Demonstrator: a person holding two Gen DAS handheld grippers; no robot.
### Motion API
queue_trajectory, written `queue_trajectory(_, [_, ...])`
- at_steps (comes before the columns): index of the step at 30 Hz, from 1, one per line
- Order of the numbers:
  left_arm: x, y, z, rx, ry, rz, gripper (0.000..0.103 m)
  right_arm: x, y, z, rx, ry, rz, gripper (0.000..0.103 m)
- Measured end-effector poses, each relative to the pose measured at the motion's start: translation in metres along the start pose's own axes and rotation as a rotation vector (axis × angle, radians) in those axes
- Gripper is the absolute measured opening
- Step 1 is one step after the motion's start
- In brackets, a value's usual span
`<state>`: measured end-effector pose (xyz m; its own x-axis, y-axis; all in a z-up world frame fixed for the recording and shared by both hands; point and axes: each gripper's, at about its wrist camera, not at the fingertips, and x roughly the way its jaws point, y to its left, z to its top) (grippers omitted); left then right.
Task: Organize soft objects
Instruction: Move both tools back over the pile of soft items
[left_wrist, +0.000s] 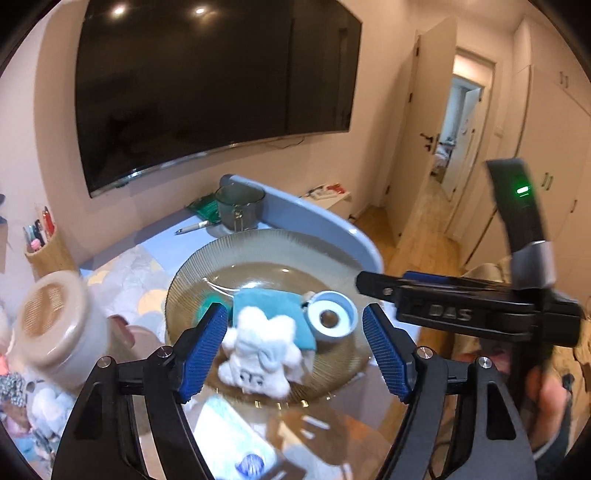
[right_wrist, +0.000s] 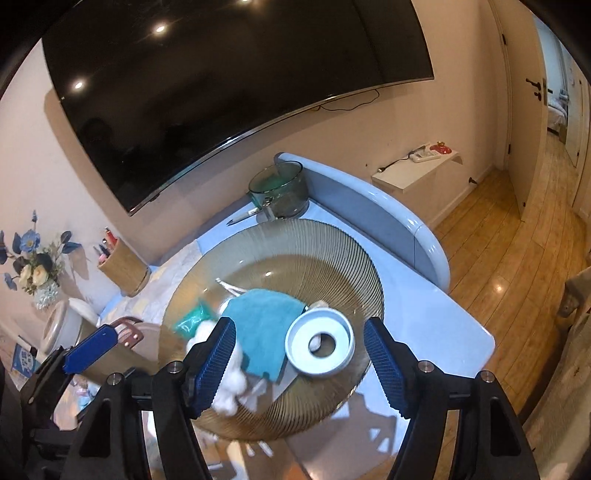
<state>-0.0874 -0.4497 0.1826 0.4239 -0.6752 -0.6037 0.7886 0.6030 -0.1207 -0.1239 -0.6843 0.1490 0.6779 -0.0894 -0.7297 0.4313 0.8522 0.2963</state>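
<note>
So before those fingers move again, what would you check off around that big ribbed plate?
1. White plush toy lies on the ribbed plate: ok.
2. Left gripper open, toy not pinched: ok.
3. Right gripper open, nothing clamped: ok.
4. Teal cloth lies flat on the plate: not ok, partly under the blue ring.
5. The two grippers clear of each other: cannot tell.

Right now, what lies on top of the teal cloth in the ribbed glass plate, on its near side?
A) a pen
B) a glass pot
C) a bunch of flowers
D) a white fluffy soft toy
D: the white fluffy toy rests partly over the near edge of the teal cloth inside the glass plate, between the open fingers of the left gripper, which do not touch it.
</note>
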Motion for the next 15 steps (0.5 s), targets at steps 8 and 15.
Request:
queue_trajectory(8, [-0.132, 0.035, -0.026, -0.006, -0.125, 0.104, 0.074, -0.048, 0.049, -0.044, -0.111, -0.023, 0.055, 0.070])
queue_trajectory(15, [-0.234, 0.115, -0.090, -0.084, -0.165, 0.541, 0.075, -0.074, 0.133, -0.093, -0.279, -0.028, 0.218, 0.071])
